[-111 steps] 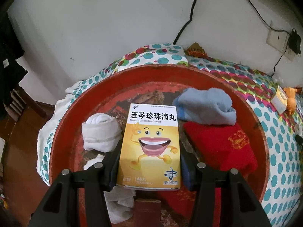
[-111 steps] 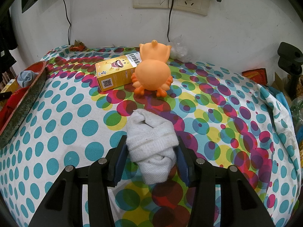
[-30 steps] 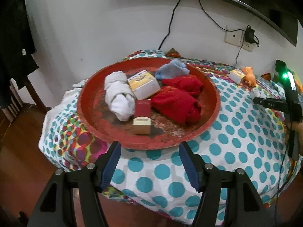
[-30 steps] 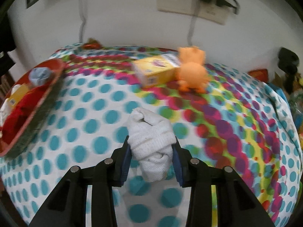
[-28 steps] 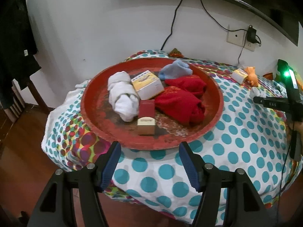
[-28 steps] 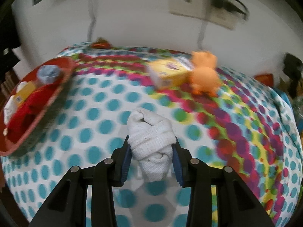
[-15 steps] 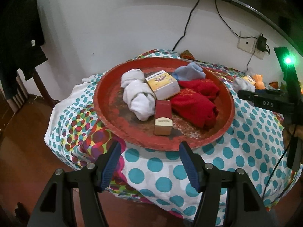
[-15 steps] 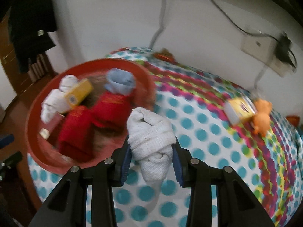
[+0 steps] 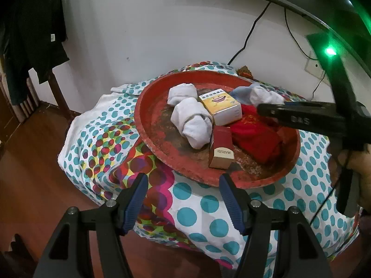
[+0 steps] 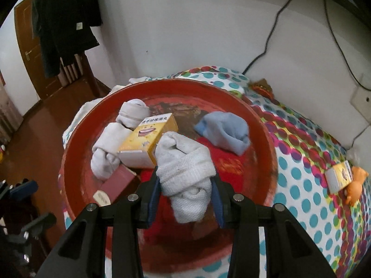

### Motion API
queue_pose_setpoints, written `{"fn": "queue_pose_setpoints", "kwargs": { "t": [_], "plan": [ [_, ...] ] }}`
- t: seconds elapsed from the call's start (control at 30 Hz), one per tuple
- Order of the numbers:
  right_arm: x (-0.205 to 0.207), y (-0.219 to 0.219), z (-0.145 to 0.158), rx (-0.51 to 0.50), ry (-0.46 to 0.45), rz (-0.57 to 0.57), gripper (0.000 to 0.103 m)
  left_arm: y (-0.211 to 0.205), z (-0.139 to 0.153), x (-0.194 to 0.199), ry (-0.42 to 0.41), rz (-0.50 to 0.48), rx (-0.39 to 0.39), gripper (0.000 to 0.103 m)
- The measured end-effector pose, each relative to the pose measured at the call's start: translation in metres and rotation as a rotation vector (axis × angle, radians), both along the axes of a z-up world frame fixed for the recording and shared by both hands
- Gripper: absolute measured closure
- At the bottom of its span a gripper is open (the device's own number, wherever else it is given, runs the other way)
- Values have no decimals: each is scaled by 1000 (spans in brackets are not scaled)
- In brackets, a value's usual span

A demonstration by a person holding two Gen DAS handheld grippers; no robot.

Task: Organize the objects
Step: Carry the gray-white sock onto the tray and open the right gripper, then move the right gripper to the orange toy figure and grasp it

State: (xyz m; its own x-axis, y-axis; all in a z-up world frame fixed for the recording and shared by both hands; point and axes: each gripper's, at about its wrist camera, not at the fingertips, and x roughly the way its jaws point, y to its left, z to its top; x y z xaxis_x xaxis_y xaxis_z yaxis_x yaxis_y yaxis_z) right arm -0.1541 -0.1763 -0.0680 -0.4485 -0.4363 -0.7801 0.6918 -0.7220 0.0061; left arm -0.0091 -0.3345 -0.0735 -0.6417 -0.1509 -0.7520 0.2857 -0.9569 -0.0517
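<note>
Above the red tray (image 10: pixel 266 139), my right gripper (image 10: pixel 185 194) clamps the rolled white sock (image 10: pixel 185 169), long axis pointing away, while my left gripper (image 9: pixel 183 199) hangs wide and empty at the near rim.

Left gripper (image 9: pixel 183 195): matte black forked arms; blue ribbed pads (image 9: pixel 136 199) inside; round silver screws along the crossbar. Right gripper (image 10: pixel 185 198): same black frame, blue pads, silver screws; white "DAS" lettering on its side; green lamp (image 9: pixel 329 51) glowing above.
</note>
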Motion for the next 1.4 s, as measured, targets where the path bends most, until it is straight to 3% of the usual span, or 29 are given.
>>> {"fn": "queue_pose_setpoints", "kwargs": {
  "t": [0.37, 0.5, 0.67, 0.8, 1.17, 1.4],
  "plan": [
    [-17, -4, -18, 10, -28, -26, 61, 10, -4, -3, -13, -26, -14, 38],
    [-10, 23, -3, -44, -9, -28, 36, 18, -4, -4, -10, -54, -22, 38],
    [-16, 73, 16, -124, -6, -51, 32, 30, -10, -7, -28, -87, -5, 37],
    [-29, 114, 21, -96, 55, -139, 31, 45, -10, -7, -32, -113, -46, 36],
    [-121, 259, 5, -29, 46, -504, 31, 78, -10, -16, -57, -176, -82, 34],
    [-174, 288, -12, -46, 6, -591, 31, 125, 3, -45, -58, -297, -144, 34]
  ]
}}
